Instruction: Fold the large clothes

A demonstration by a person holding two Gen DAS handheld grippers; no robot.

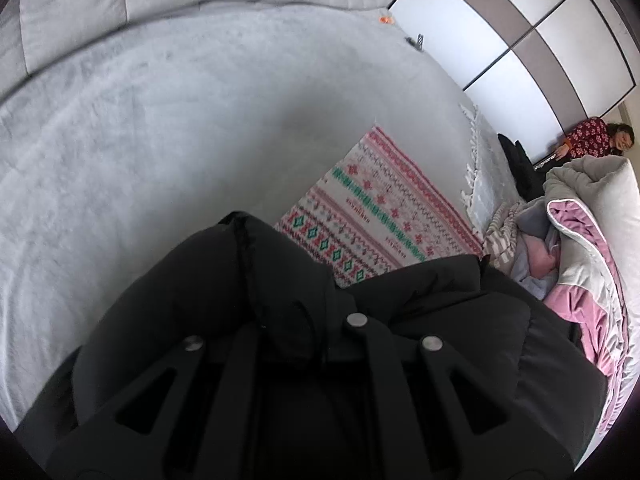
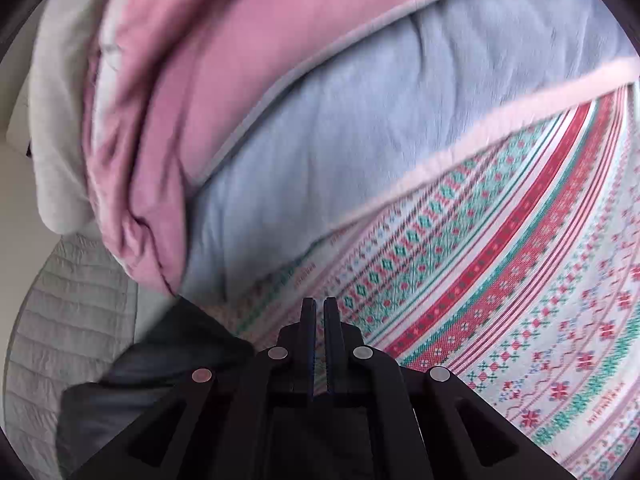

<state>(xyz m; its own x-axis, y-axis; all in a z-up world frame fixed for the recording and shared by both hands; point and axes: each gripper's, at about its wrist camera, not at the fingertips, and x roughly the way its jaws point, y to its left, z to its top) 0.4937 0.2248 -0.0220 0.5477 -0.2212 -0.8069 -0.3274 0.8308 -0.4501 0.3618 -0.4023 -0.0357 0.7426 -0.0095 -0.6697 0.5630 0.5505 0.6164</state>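
Observation:
A large black padded jacket (image 1: 248,288) fills the lower half of the left wrist view and drapes over my left gripper (image 1: 304,320), which is shut on its fabric; the fingertips are hidden under the cloth. A corner of the same jacket (image 2: 168,360) shows at lower left in the right wrist view. My right gripper (image 2: 319,308) has its two fingers almost together with nothing between them, hovering over a patterned red, green and white blanket (image 2: 500,320).
A grey plush bed cover (image 1: 180,128) spreads ahead of the left gripper, with the patterned blanket (image 1: 380,208) to its right. A heap of pink and grey bedding (image 2: 280,100) lies beyond the right gripper. A person (image 1: 600,140) sits by white wardrobe doors (image 1: 520,40).

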